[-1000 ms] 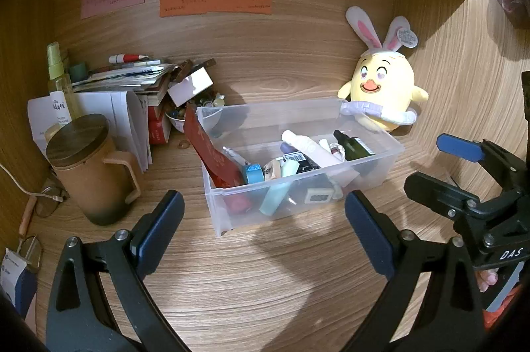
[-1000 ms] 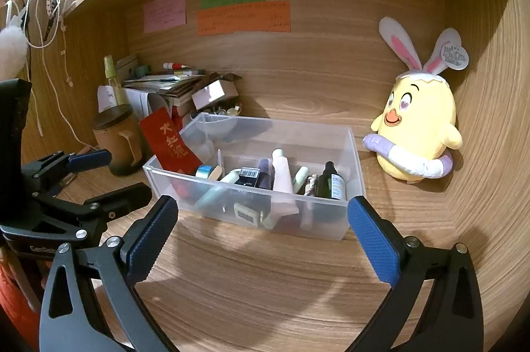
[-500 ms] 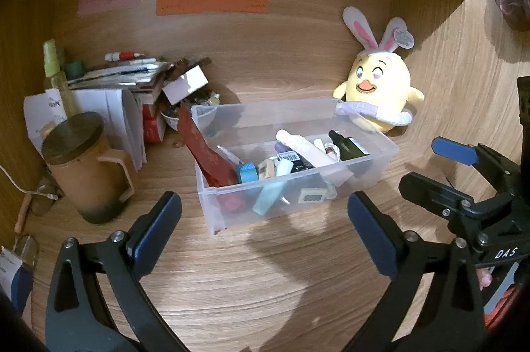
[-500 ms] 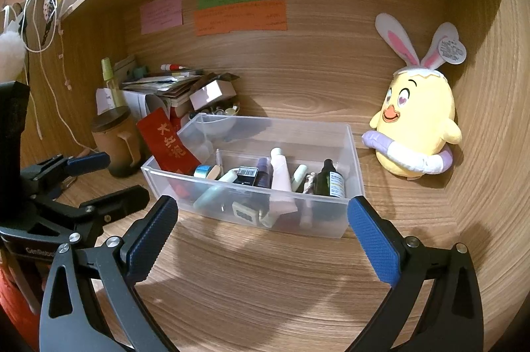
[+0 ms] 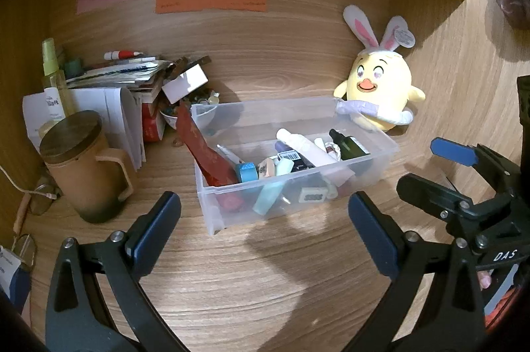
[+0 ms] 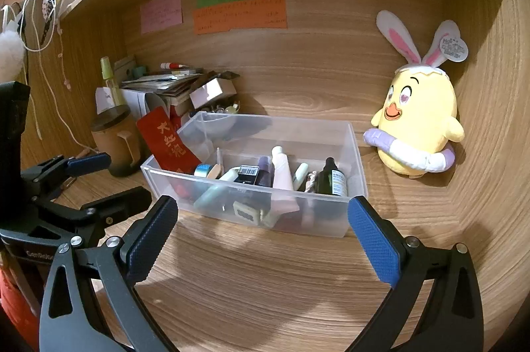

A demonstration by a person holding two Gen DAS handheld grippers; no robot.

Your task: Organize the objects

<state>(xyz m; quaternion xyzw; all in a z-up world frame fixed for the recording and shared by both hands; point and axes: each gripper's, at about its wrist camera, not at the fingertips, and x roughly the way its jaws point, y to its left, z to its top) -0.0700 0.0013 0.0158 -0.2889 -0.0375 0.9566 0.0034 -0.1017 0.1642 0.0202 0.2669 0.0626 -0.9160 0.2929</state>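
We hold both tongs over a wood-grain surface set in a wooden alcove, and both are spread wide with nothing between their blue, textured pads: the left tongs and the right tongs each point at the front wall of the bin without touching it. From the left wrist the right tongs show at the right edge, also apart and empty; from the right wrist the left tongs show at the lower left in the same state. The clear plastic bin, rectangular with thin see-through walls, sits in the middle of the surface, its small items crowded toward the front. Just beside its far right corner a soft yellow chick plush with white-and-pink rabbit ears leans in the alcove corner, a lilac-and-white ring round its belly. Left of the bin stands a matte brown mug with a flat round wooden lid, and behind it a loose stack of papers and books. A flat red envelope with gold characters leans tilted in the bin's left end. Lying in the bin are a pale pink tube, a dark green dropper bottle, a mint tube and a small roll of blue tape.
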